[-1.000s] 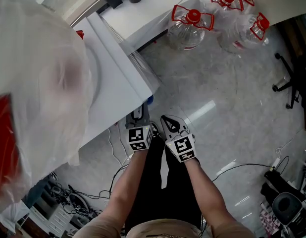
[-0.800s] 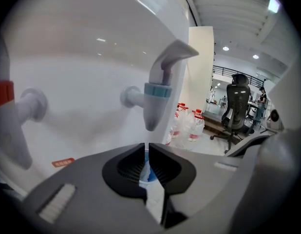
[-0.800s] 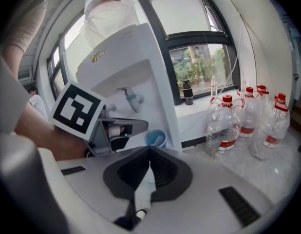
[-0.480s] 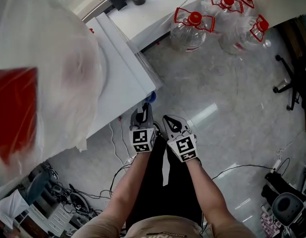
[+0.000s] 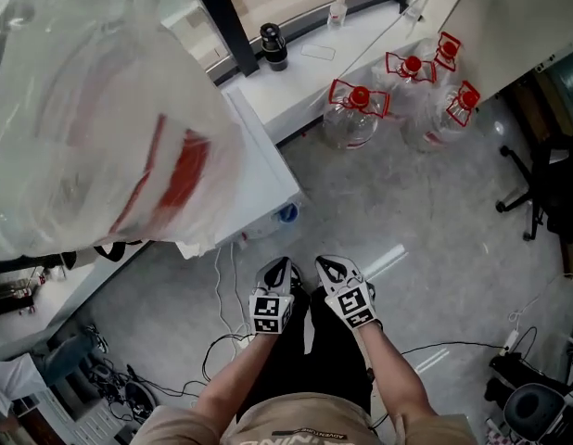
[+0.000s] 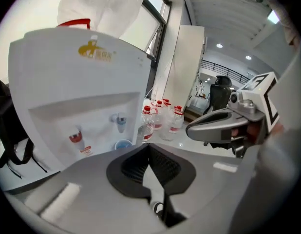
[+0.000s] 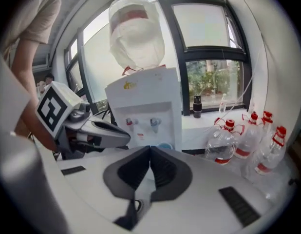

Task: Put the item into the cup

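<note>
Both grippers are held side by side close to the person's body, above the floor. My left gripper point(image 5: 275, 269) point(image 6: 149, 147) is shut with nothing between its pads. Just as empty, my right gripper point(image 5: 335, 267) point(image 7: 150, 150) is shut too. Both point at a white water dispenser point(image 5: 259, 174) point(image 6: 82, 91) point(image 7: 145, 106) some way ahead. A small blue round thing point(image 5: 288, 213) point(image 6: 123, 144) point(image 7: 165, 146) sits under its taps; I cannot tell whether it is a cup. No loose item shows.
A large plastic-wrapped bottle point(image 5: 92, 119) point(image 7: 136, 33) tops the dispenser. Several clear water jugs with red caps point(image 5: 356, 114) point(image 7: 223, 143) stand on the floor to the right. A dark bottle point(image 5: 273, 46) is on the window ledge. Cables point(image 5: 222, 341) lie near the feet; an office chair point(image 5: 546, 174) is at far right.
The head view has shifted, so the grippers sit lower in the frame and farther from the dispenser. They stay shut and side by side.
</note>
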